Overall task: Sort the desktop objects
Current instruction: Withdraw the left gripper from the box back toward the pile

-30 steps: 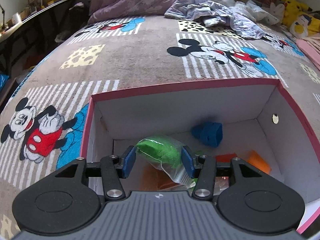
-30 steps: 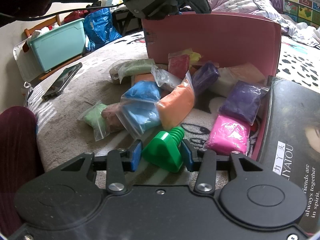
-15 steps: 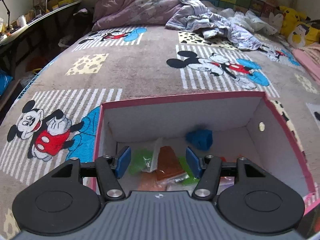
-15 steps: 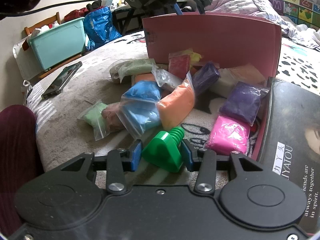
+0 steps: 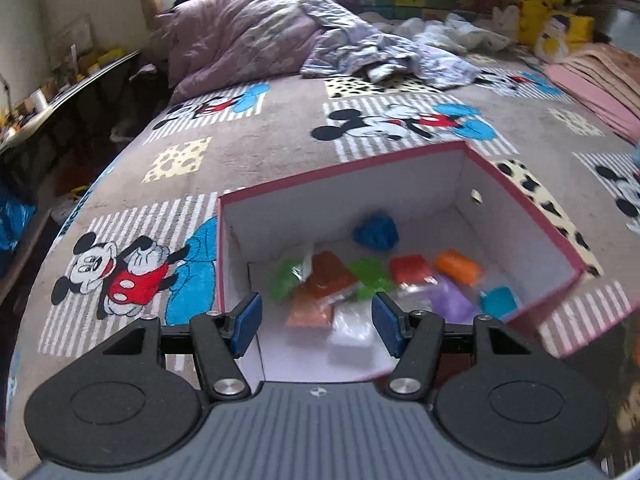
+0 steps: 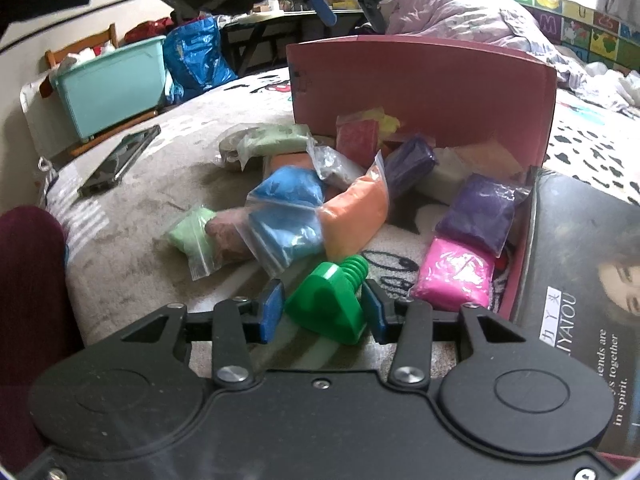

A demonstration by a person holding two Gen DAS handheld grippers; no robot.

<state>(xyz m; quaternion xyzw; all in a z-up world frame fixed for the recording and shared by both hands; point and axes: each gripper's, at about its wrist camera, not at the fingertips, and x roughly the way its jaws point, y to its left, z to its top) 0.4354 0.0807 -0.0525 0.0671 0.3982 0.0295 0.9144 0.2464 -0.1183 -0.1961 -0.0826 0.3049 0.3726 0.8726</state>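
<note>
Gripping one green bolt, right claw.

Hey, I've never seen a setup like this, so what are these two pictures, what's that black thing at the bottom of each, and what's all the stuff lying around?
There is no robot here. A person holds a hand-held gripper in each hand, and each has a wide-angle camera looking out along its two blue-padded fingers.

The left camera looks down into a pink box standing on a cartoon-print bedspread. Small bags of coloured clay lie inside it. The left hand-held gripper is open and holds nothing.

The right camera sees the same box from outside, with more clay bags piled on the bedspread in front of it, and a phone further left. The right hand-held gripper is shut on a green plastic screw. The dark shape at the top of that picture is the left hand-held gripper, above the box.
</note>
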